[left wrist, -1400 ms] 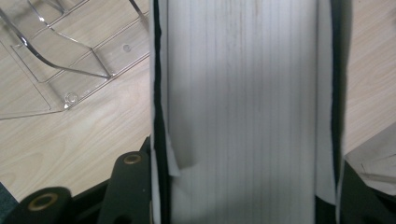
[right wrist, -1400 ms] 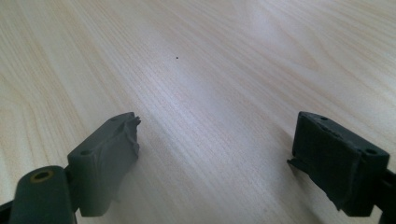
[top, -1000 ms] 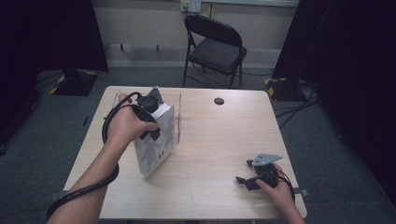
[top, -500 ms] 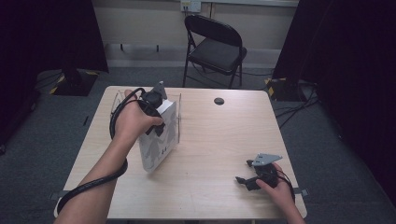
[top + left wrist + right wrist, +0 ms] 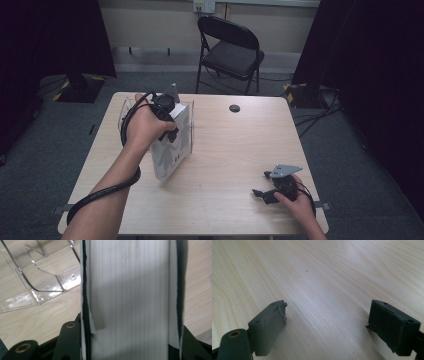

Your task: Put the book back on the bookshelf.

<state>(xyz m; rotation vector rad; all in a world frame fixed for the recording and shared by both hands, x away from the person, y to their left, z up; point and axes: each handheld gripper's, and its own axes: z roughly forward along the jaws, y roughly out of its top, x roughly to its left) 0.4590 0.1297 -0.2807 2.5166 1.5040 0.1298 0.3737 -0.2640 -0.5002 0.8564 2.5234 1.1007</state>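
Note:
A thick white book [image 5: 172, 150] with black covers stands on edge, tilted, on the wooden table [image 5: 240, 150] at the left. My left gripper [image 5: 169, 131] grips it from above, one jaw on each cover. In the left gripper view the white page edge of the book [image 5: 130, 290] runs up between the jaws of my left gripper [image 5: 130, 342], which press on both covers. A clear plastic stand [image 5: 125, 107] [image 5: 37, 282] lies just behind the book. My right gripper [image 5: 260, 192] [image 5: 327, 322] rests at the table's front right, jaws wide apart with bare wood between them.
A small black round thing [image 5: 234, 108] lies near the table's far edge. A black folding chair [image 5: 230, 50] stands beyond the table. Cables trail on the floor at right [image 5: 320, 115]. Dark curtains flank both sides.
My left hand has shifted slightly toward the far side with the book, which stands a little more upright. The right gripper has not moved.

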